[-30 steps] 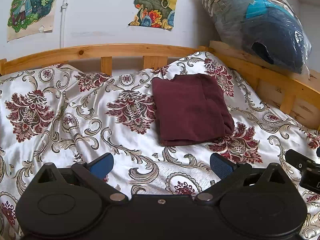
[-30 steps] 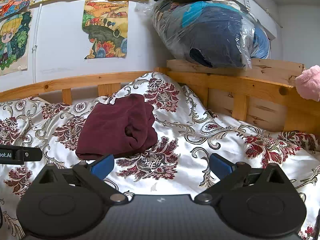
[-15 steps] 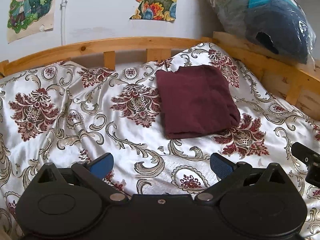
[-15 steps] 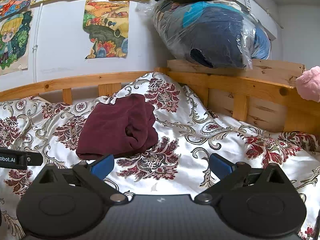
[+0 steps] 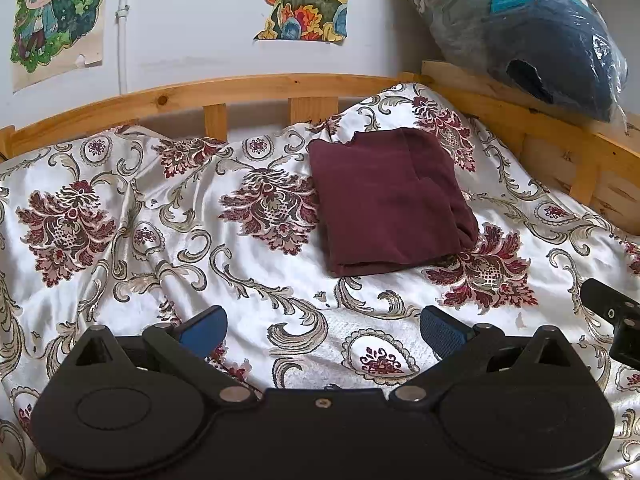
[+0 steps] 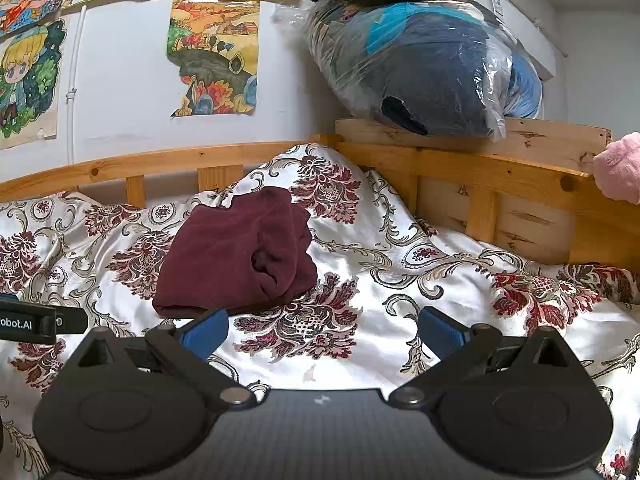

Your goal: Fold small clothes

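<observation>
Left gripper [image 5: 322, 330] is held wide open with nothing between its blue pads, above the floral bedspread [image 5: 120, 240]; right gripper [image 6: 322, 330] is likewise spread wide and empty. The maroon garment [image 5: 390, 200] is seen folded into a rough square on the bedspread, ahead of both grippers and apart from them. Behind it, a wooden bed rail [image 5: 240, 90] is backed by a bagged bundle [image 6: 432, 68] and wall drawings [image 6: 214, 56].

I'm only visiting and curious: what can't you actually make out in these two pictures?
- Folded maroon garment: both views show only outer layers; what kind it is stays hidden in the folds.
- Pink fluffy thing: right wrist view, cut off by the edge.
- Clear plastic bag of dark blue fabric: contents blurred by plastic glare.
- Bed's near edge: hidden behind both open grippers' black bodies.
</observation>
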A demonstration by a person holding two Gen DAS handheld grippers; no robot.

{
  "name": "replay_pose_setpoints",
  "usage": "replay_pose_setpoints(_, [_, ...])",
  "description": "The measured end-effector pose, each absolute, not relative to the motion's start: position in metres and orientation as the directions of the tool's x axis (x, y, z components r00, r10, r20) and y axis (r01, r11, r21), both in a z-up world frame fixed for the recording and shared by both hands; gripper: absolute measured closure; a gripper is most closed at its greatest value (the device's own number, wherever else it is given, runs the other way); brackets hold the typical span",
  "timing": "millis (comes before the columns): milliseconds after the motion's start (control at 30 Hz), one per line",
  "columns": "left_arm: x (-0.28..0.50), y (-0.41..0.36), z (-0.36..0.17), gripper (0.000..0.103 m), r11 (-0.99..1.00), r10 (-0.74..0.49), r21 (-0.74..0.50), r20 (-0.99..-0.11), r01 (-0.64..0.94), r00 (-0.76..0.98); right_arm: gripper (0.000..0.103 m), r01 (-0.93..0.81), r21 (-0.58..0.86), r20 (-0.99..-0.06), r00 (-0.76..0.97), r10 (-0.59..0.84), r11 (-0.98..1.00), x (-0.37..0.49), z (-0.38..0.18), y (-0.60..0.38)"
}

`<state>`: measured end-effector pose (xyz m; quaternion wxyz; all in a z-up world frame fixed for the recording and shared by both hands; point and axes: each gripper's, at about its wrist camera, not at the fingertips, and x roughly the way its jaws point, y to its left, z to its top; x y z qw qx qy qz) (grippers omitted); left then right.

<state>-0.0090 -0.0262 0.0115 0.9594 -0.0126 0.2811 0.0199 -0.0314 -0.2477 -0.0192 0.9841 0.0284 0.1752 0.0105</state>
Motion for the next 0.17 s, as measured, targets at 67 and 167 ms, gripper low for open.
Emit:
replay_pose_setpoints(67, [-0.0091, -0.0263, 0.0114, 0.001, 0.999, 0.032, -0.012, -0.54, -0.045, 0.841, 0.0, -0.011, 0.06, -0.345, 0.938, 0.031, 0.998, -0.0314, -0.0192, -0.2476])
replay_pose_setpoints(167, [-0.009, -0.0262, 0.0114, 0.001, 0.999, 0.03, -0.014, -0.541, -0.044, 0.84, 0.0, -0.014, 0.058, -0.347, 0.937, 0.034, 0.998, -0.0313, -0.0193, -0.2475])
